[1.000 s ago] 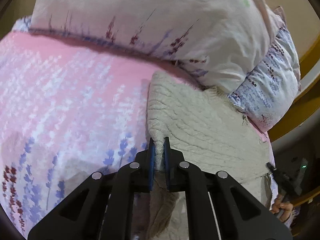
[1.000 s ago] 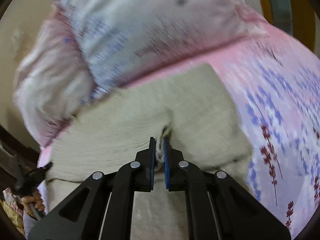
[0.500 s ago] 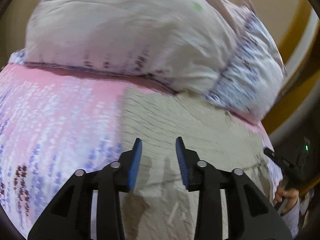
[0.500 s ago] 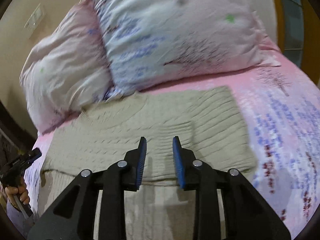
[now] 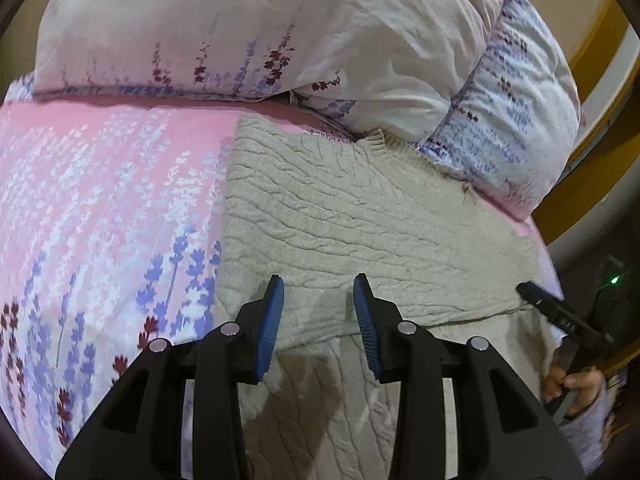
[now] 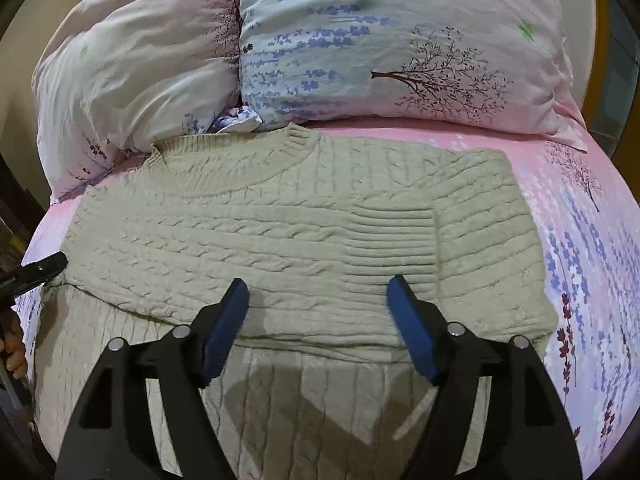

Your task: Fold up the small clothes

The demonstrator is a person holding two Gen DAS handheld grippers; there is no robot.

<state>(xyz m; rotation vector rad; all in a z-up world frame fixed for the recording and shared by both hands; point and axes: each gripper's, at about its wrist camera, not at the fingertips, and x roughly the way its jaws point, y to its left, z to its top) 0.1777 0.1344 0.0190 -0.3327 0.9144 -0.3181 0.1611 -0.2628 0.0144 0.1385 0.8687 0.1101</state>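
Observation:
A beige cable-knit sweater lies flat on the pink floral bed sheet, its neck toward the pillows. Its sleeve is folded across the body, seen in the right wrist view. My left gripper is open and empty, hovering over the sweater's near left part. My right gripper is wide open and empty, above the folded edge of the sweater. The right gripper's tip and the hand holding it show at the right of the left wrist view.
Two floral pillows lean at the head of the bed, touching the sweater's collar. A yellow frame stands beyond the bed's right edge. The other gripper's tip shows at the bed's left edge.
Both grippers let go of the sweater fabric they were pinching and opened. They have drawn back a little, and the sweater now lies flat.

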